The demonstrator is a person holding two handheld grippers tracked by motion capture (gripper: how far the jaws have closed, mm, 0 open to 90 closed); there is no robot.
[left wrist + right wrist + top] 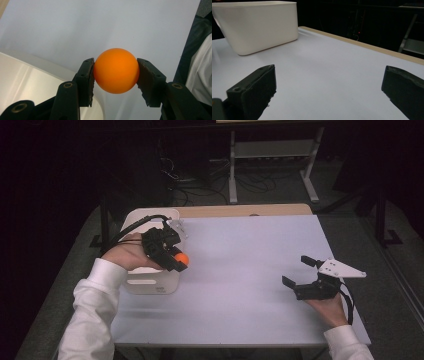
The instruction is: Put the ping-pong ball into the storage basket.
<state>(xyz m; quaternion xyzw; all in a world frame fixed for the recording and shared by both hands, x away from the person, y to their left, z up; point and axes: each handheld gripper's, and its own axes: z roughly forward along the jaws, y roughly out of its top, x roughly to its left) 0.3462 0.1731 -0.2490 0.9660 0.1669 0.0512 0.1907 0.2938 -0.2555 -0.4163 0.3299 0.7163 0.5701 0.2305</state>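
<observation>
Ball: orange ball (116,70) pinched between both jaws of left hand-held gripper (172,258), off the worktop (240,270)
Ball place: about 9 o'clock on worktop, over right-hand rim of white bin (150,282)
Right hand-held gripper (298,276): jaws spread wide, nothing between them, about 4 o'clock, well apart from bin
Done: ball picked up, grip looks firm
Left: likely a drop into or a move away from bin; cannot tell which
Bin contents: not visible
</observation>
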